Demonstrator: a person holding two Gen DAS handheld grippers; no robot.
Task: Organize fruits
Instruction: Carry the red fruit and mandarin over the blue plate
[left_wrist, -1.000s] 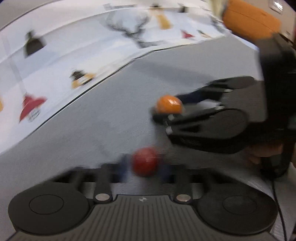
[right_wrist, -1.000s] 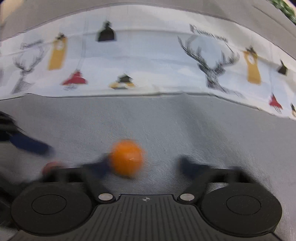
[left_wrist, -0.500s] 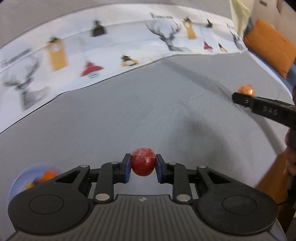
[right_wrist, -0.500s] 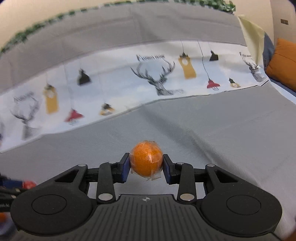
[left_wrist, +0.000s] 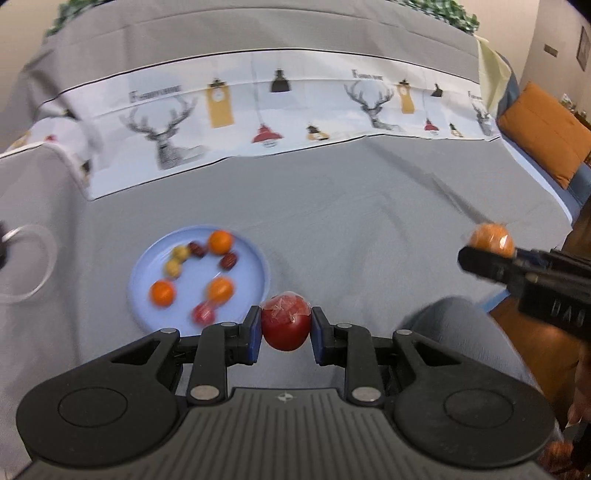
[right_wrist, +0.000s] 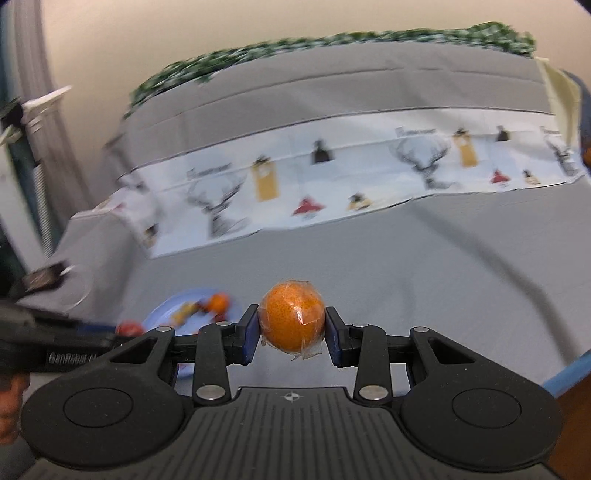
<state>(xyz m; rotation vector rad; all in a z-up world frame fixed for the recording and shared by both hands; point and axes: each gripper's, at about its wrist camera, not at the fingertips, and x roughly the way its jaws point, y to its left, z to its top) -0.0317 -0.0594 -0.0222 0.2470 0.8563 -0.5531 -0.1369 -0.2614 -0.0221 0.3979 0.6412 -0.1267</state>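
My left gripper (left_wrist: 285, 334) is shut on a red fruit (left_wrist: 285, 320) wrapped in clear film, held above the grey cloth just right of a light blue plate (left_wrist: 255, 258). The plate holds several small fruits: oranges, red ones and yellow ones. My right gripper (right_wrist: 291, 330) is shut on a wrapped orange (right_wrist: 291, 320); it also shows at the right of the left wrist view (left_wrist: 491, 240). In the right wrist view the plate (right_wrist: 162, 308) lies low at the left, partly hidden by the left gripper.
A grey cloth (left_wrist: 351, 221) covers the table, with a white printed band (left_wrist: 258, 114) of deer and lamps at the back. A clear round lid or ring (left_wrist: 26, 266) lies left of the plate. An orange cushion (left_wrist: 543, 133) sits at the far right.
Both grippers have risen and pulled back with their fruits. The views have swung left, so the blue plate has come fully into sight.
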